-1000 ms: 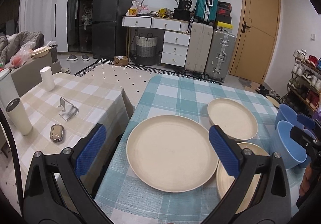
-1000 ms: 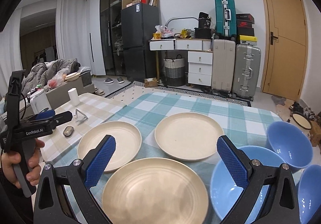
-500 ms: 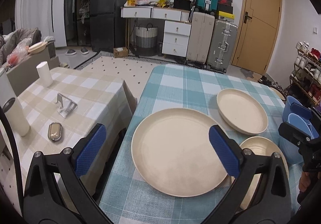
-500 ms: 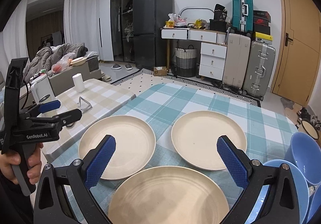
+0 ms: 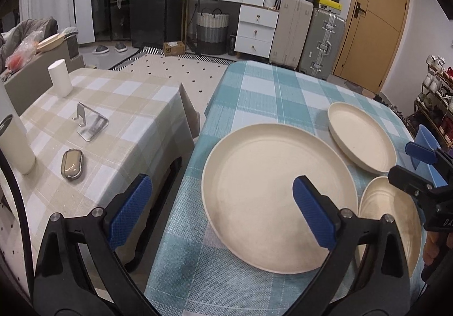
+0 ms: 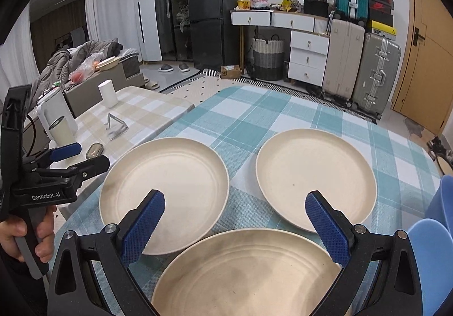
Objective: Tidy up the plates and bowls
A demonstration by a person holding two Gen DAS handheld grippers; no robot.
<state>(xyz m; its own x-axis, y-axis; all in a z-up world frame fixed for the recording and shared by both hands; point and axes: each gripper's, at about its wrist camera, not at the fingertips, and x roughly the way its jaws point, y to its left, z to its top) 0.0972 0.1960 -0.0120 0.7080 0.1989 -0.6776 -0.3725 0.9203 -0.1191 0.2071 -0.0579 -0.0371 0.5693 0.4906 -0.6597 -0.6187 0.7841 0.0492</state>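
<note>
Covering the table, teal checked cloth (image 6: 254, 115), three cream plates (image 6: 314, 174), suitcases (image 6: 376, 72) behind.

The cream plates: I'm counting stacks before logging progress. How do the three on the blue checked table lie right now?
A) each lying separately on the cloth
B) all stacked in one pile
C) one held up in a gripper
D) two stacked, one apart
A: the left plate, the far plate and the near plate each rest flat on the tablecloth, and both grippers are open and empty.
</note>
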